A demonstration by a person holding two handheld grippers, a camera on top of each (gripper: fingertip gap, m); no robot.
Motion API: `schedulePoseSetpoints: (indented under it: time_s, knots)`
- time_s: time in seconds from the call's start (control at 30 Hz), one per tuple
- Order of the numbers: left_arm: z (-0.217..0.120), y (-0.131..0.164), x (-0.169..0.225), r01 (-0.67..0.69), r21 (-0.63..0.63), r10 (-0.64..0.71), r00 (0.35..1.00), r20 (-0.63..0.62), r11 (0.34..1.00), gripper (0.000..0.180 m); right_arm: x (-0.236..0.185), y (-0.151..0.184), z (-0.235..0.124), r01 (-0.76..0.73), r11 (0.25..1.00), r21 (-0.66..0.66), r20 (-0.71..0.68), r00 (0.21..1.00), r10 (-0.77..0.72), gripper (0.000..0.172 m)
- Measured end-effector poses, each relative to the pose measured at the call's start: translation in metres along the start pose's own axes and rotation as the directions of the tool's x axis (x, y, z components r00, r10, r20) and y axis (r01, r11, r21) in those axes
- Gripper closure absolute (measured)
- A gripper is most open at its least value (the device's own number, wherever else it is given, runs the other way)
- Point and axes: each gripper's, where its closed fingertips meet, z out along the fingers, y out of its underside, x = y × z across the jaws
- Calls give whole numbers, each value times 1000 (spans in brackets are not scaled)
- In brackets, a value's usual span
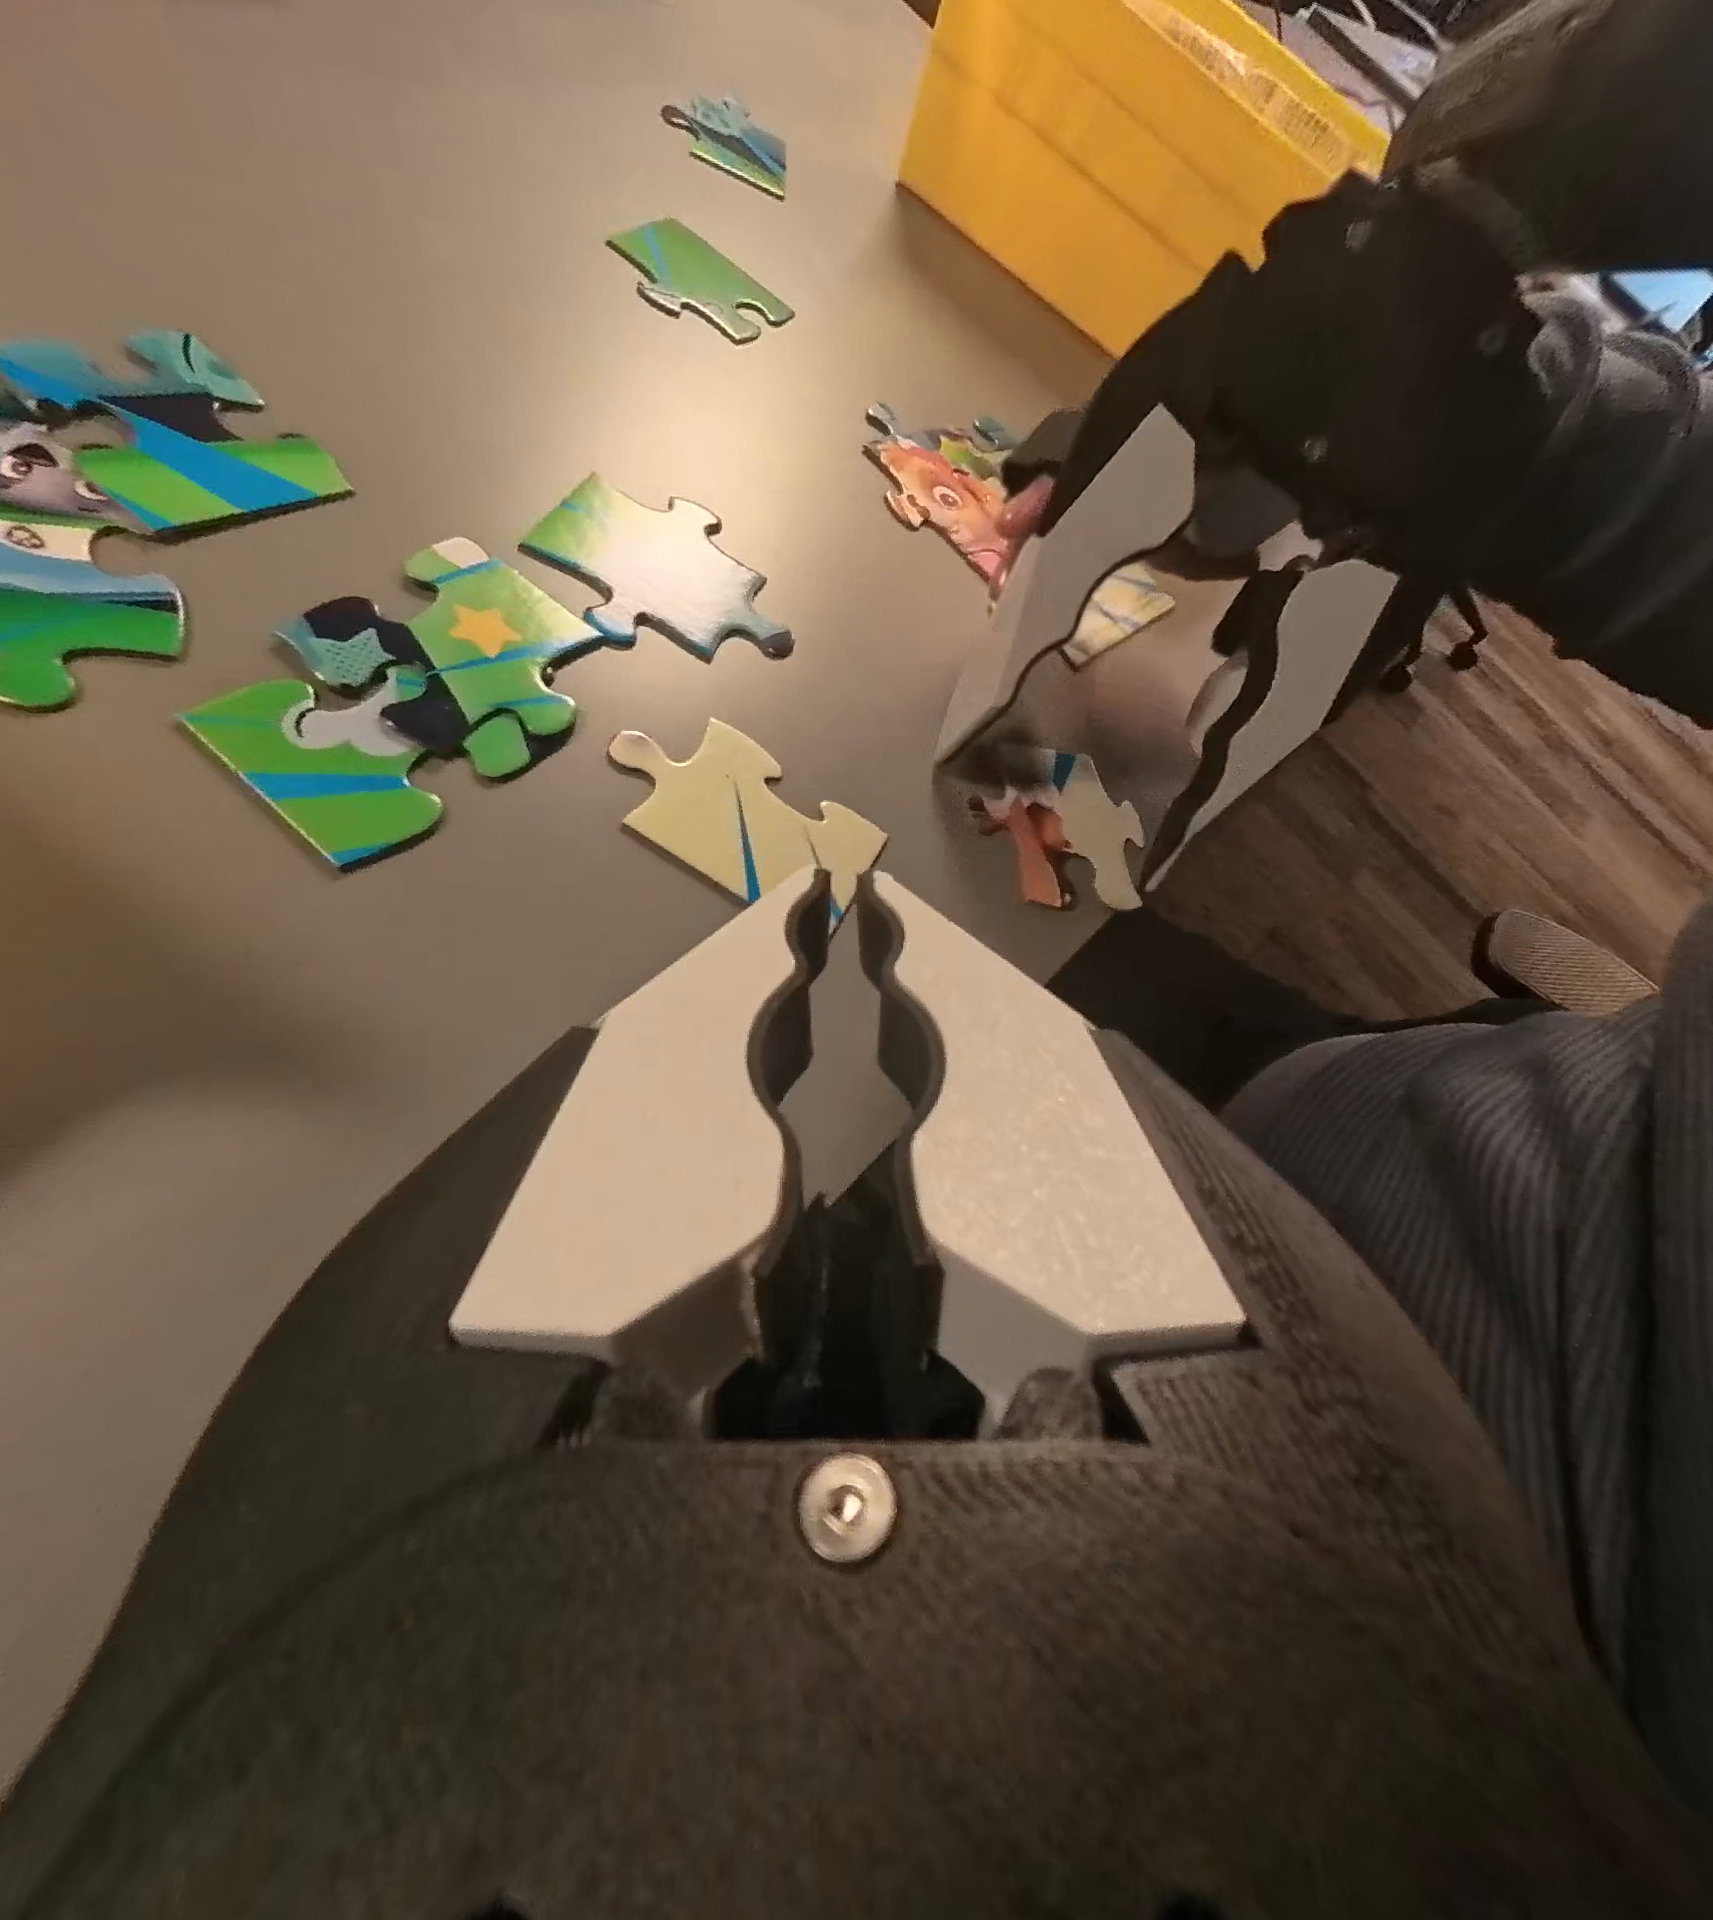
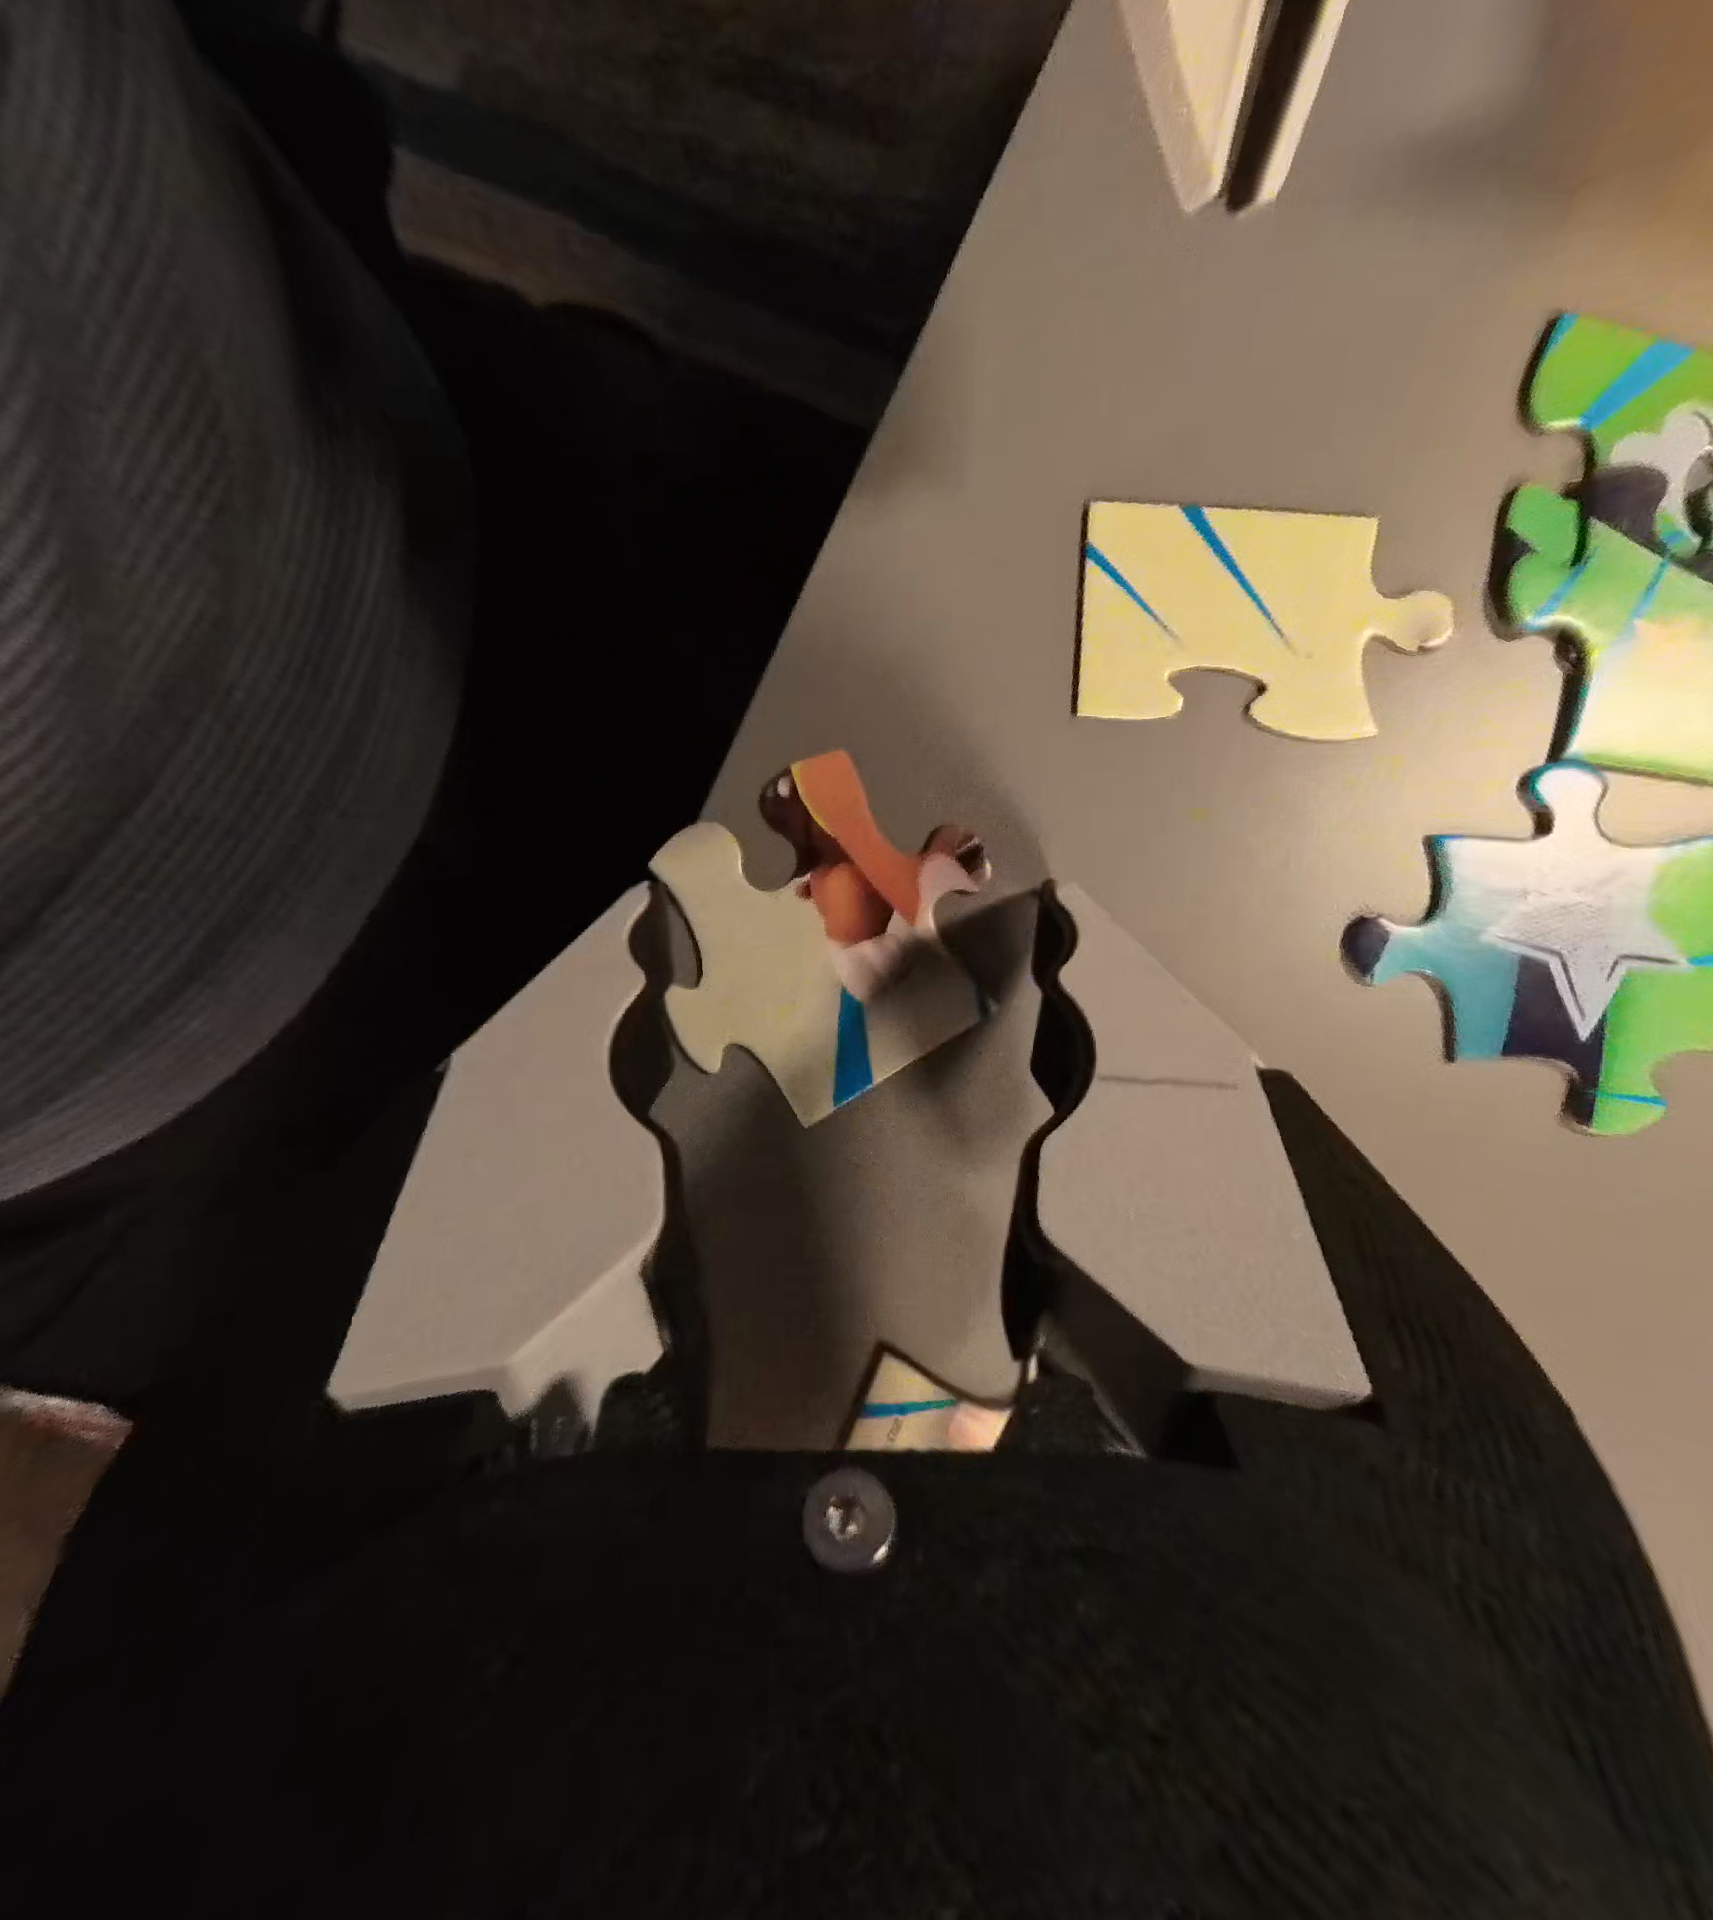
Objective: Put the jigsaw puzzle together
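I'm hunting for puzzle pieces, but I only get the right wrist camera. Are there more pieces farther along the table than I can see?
Observer: Yes. The left wrist view shows a bunch of blue and green pieces, one with a grey animal face.
Operator: Is there anything big over there?
Observer: A yellow box stands beyond the loose pieces.
Operator: Any pieces near it?
Observer: Two lie in front of it: a green piece and a blue-green piece.
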Motion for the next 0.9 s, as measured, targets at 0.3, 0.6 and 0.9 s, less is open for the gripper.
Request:
schedulePoseSetpoints:
  time_s: [0.3, 0.6, 0.9]
  knots:
    - [5, 6, 1, 18, -12, -18, 1000, -18, 1000, 177, 45, 10, -11, -401, 912, 90, -221, 885, 410, 161]
    - [12, 5, 4, 6, -27, -7, 999, -35, 1000, 177, 44, 34, -32, -398, 917, -7, -284, 880, 380, 160]
    - [18, 10, 7, -15, -54, 11, 998, -63, 998, 178, 13, 7, -21, -69, 998, 10, -105, 992, 70, 99]
